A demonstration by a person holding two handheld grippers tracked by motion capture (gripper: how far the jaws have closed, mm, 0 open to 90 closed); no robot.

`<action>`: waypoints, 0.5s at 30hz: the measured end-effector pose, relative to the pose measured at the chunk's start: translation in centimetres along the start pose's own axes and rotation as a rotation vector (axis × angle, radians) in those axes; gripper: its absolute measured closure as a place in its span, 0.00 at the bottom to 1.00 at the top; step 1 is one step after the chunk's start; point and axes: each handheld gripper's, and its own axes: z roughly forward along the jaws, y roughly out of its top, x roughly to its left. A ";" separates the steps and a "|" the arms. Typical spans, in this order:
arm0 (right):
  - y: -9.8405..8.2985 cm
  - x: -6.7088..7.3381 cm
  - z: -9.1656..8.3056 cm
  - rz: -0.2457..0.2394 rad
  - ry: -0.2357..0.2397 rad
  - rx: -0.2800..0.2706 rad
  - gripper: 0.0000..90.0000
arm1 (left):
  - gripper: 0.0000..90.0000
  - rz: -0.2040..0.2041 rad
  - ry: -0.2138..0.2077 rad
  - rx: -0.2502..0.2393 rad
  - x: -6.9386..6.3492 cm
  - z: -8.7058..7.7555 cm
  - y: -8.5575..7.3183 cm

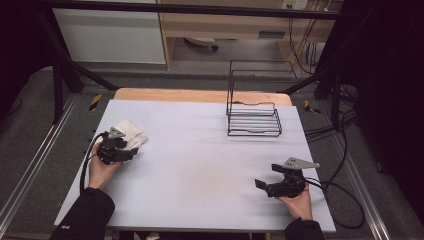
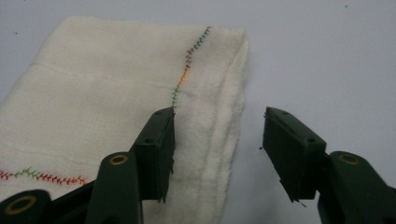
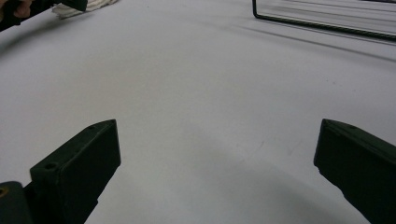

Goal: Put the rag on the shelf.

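A folded cream cloth (image 1: 131,133) with coloured zigzag stitching lies at the table's left side. My left gripper (image 1: 131,148) hovers at its near edge, open. In the left gripper view the cloth (image 2: 107,98) spreads to the left; its folded right edge lies between the jaws, one jaw over the cloth, the other over bare table, gripper (image 2: 218,151) open. My right gripper (image 1: 262,186) rests low over the table at the front right, open wide with nothing between its jaws (image 3: 217,154). The cloth (image 3: 91,5) appears far off in the right gripper view.
A black wire rack (image 1: 253,111) stands at the back right of the pale table (image 1: 200,160); its base bar (image 3: 322,23) crosses the top of the right gripper view. Cables trail off both table sides. A wooden strip (image 1: 200,95) borders the far edge.
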 end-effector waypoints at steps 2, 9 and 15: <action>0.0 0.0 0.0 0.002 0.000 0.000 0.01 | 0.53 0.001 0.004 0.000 0.1 0.1 -0.1; 0.0 0.0 0.1 0.002 0.002 0.002 0.01 | 0.62 0.037 0.050 0.015 -0.3 0.4 0.0; 0.0 0.0 0.1 0.001 0.002 -0.001 0.01 | 0.72 0.049 0.085 0.023 -0.5 0.5 0.2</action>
